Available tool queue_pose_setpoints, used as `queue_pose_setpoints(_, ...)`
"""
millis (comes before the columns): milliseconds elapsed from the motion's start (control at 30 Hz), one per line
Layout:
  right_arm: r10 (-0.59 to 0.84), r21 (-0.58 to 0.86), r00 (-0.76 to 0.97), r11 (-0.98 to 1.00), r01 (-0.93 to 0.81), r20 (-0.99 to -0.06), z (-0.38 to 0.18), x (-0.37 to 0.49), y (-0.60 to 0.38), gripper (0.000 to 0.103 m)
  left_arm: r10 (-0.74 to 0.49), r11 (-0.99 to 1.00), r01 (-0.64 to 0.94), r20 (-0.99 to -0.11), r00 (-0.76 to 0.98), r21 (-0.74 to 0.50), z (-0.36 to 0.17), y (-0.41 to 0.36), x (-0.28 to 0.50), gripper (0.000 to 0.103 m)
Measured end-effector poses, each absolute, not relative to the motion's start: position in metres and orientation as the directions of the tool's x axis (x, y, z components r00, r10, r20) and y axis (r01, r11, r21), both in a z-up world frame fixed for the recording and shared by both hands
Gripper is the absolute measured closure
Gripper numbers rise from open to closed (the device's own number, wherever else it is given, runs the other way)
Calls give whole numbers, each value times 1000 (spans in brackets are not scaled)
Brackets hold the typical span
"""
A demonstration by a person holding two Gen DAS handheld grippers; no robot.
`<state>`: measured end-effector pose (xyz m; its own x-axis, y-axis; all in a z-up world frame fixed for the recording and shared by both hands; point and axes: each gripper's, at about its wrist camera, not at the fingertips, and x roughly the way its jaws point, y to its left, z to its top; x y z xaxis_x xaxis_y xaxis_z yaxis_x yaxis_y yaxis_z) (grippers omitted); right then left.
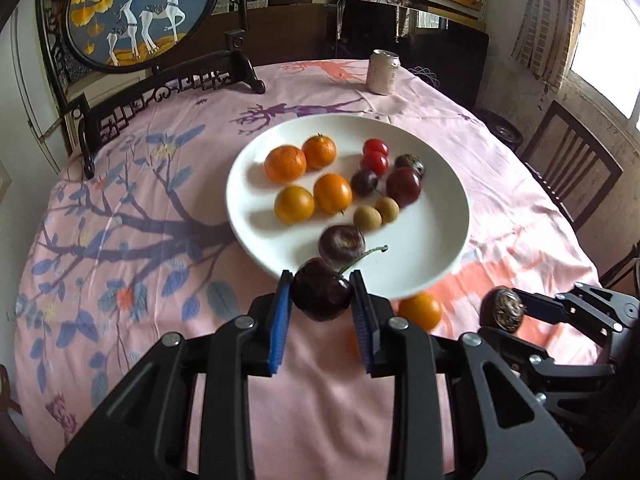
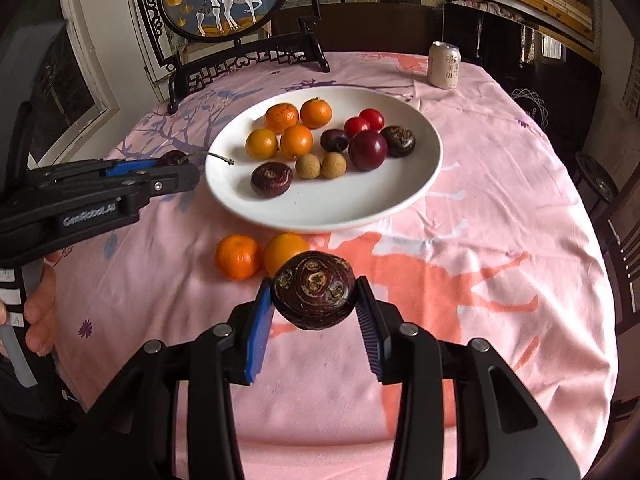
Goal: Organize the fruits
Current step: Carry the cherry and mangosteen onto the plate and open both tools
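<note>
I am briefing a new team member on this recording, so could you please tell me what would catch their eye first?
Most striking is the white plate mid-table, loaded with oranges, red tomatoes and dark fruit. Next, each claw holds something near the plate's front rim: the left claw grips a dark cherry with a long stem, and the right claw grips a dark water chestnut. Two oranges lie on the pink cloth.

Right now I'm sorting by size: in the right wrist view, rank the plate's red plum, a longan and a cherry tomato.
1. Red plum
2. Longan and cherry tomato: look alike, unranked.
</note>
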<state>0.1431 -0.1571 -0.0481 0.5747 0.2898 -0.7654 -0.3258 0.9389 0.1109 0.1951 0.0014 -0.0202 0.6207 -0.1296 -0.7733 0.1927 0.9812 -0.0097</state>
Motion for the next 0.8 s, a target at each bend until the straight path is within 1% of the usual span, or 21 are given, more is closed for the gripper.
queue_pose_setpoints(100, 261, 74, 613, 947, -313, -746, -33, 174, -161, 62, -87, 984, 174, -785, 614, 27, -17, -14, 245, 74)
queue_pose_setpoints(200, 215, 34, 646, 959, -281, -732, -30, 214, -164, 62, -80, 984, 173, -803, 591, 29, -23, -33, 288, 74)
queue_pose_setpoints(300, 177, 22, 622, 968, -249, -763, -44, 251, -171, 62, -71, 984, 176, -817, 573, 38, -33, -46, 316, 74)
queue_pose_setpoints(400, 170, 23, 597, 969, -246, -784, -55, 269, -173, 62, -82, 983, 181, -830, 552, 23, -42, -51, 333, 74)
queue_pose_setpoints(667, 166, 14, 598, 968, -250, -784, -63, 279, -173, 62, -73, 983, 183, -836, 543, 34, -50, -59, 349, 73)
queue_pose_setpoints(700, 159, 8, 597, 969, -248, -786, -63, 279, -172, 61, -70, 983, 181, -835, 545, 35, -50, -59, 350, 70)
queue_pose_setpoints(733, 153, 1, 599, 969, -245, -786, -64, 279, -172, 59, -65, 984, 175, -834, 547, 38, -49, -58, 349, 57)
queue_pose_setpoints(767, 145, -6, 601, 970, -241, -786, -62, 278, -172, 59, -60, 985, 167, -830, 555, 40, -46, -56, 347, 54)
queue_pose_setpoints(800, 141, -10, 603, 971, -240, -785, -59, 274, -173, 59, -61, 986, 164, -826, 561, 39, -42, -53, 342, 54)
